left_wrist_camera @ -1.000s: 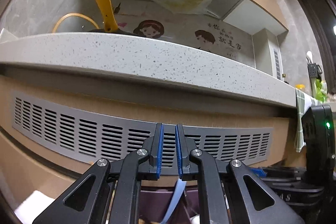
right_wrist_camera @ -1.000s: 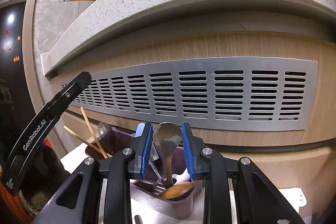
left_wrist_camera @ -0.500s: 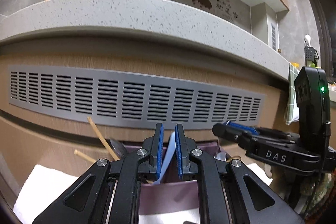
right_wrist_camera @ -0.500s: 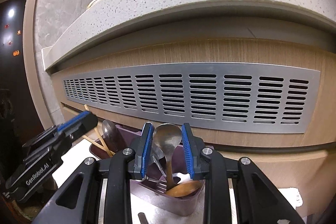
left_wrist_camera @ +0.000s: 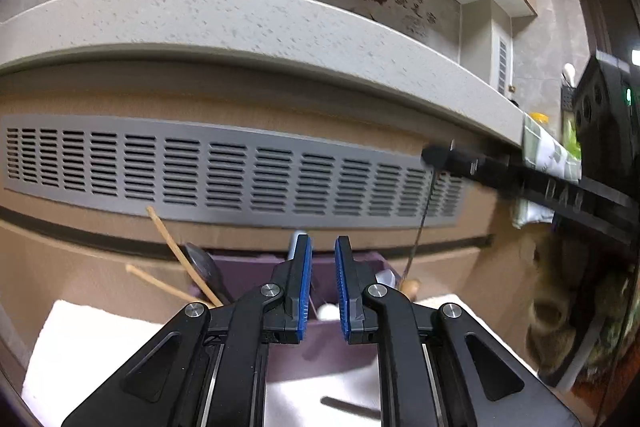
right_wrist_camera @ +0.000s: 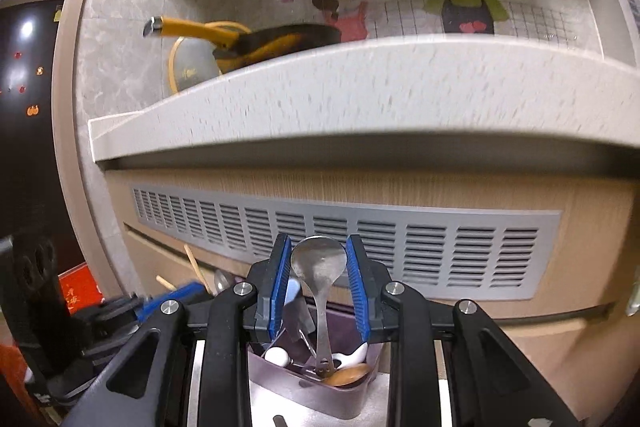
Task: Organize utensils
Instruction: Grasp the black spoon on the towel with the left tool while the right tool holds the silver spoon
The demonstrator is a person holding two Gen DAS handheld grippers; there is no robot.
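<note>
A purple utensil holder (right_wrist_camera: 312, 395) stands on a white cloth below the counter; it also shows in the left wrist view (left_wrist_camera: 320, 351). It holds wooden chopsticks (left_wrist_camera: 176, 255), a steel ladle, white spoons and a wooden spoon (right_wrist_camera: 348, 375). My right gripper (right_wrist_camera: 319, 281) is shut on a steel spoon (right_wrist_camera: 319, 263), bowl up, lifted above the holder. My left gripper (left_wrist_camera: 320, 281) hangs just above the holder, jaws slightly apart with nothing between them. A light blue handle (left_wrist_camera: 295, 243) stands just behind its left finger.
A speckled counter edge (left_wrist_camera: 280, 27) overhangs a grey vent panel (left_wrist_camera: 240, 171). A yellow-handled pan (right_wrist_camera: 256, 39) sits on the counter. A dark utensil (left_wrist_camera: 348, 407) lies on the white cloth (left_wrist_camera: 92, 343). The right gripper's body (left_wrist_camera: 560, 195) crosses the right side.
The left gripper dropped toward the holder and the blue handle is no longer between its jaws. The right gripper rose with the steel spoon.
</note>
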